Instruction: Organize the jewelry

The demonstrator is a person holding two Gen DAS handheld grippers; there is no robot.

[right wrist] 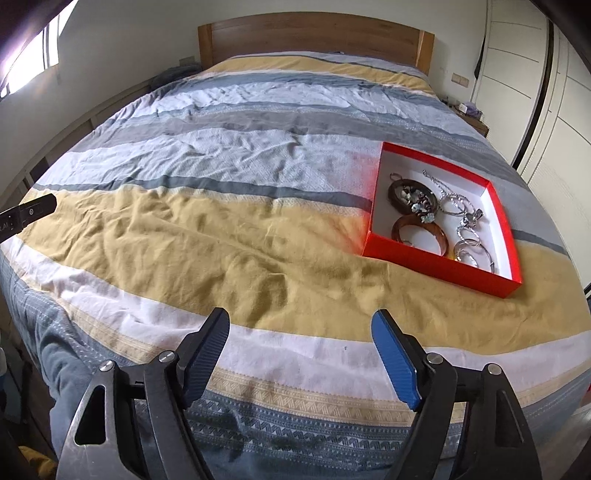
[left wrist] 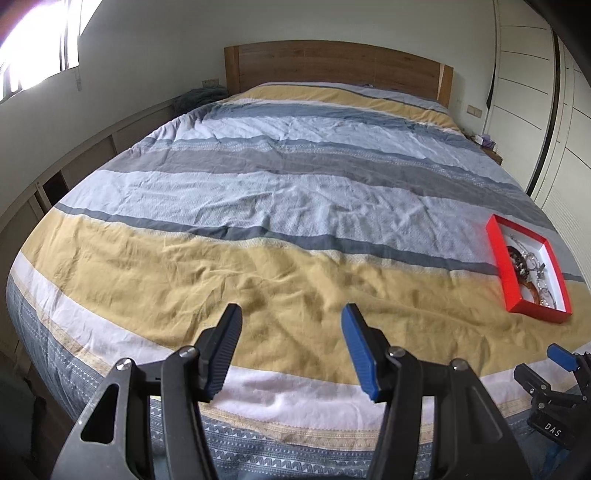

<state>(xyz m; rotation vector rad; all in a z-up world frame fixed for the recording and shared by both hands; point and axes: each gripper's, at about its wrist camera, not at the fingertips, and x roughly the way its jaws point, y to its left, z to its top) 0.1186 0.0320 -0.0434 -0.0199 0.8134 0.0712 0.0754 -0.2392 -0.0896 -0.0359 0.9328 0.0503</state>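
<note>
Bed point(right wrist: 258, 177): fills most of both views, covered by a rumpled striped duvet in bands of yellow, white, pale blue and grey, with a patterned blue border at the near edge.

Headboard point(right wrist: 314, 33): plain wood, at the far end of the bed against a white wall.

Wardrobe point(right wrist: 517, 74): white panelled doors along the right side of the room.

Window point(left wrist: 37, 40): bright, upper left in the left wrist view.

Red box point(right wrist: 439, 264): shallow, open, white inside, lying flat on the duvet toward the right edge of the bed, straddling the yellow band and the grey stripe beyond it. In the left wrist view it sits far right point(left wrist: 506, 273).

Left gripper point(left wrist: 291, 350): hovers above the near edge of the bed, fingers spread apart, nothing between them, well apart from the box.

Right gripper point(right wrist: 301, 360): also above the near edge, fingers spread wide and empty; the box lies ahead and to its right, not touched.

Jewelry, all inside the box:
- amber bangle point(right wrist: 421, 234), near the front wall;
- dark round beaded piece point(right wrist: 412, 195), just behind the bangle;
- silver chains and pendants point(right wrist: 458, 201), in a loose tangle to the right;
- silver rings or hoops point(right wrist: 471, 251), near the front right corner.
</note>
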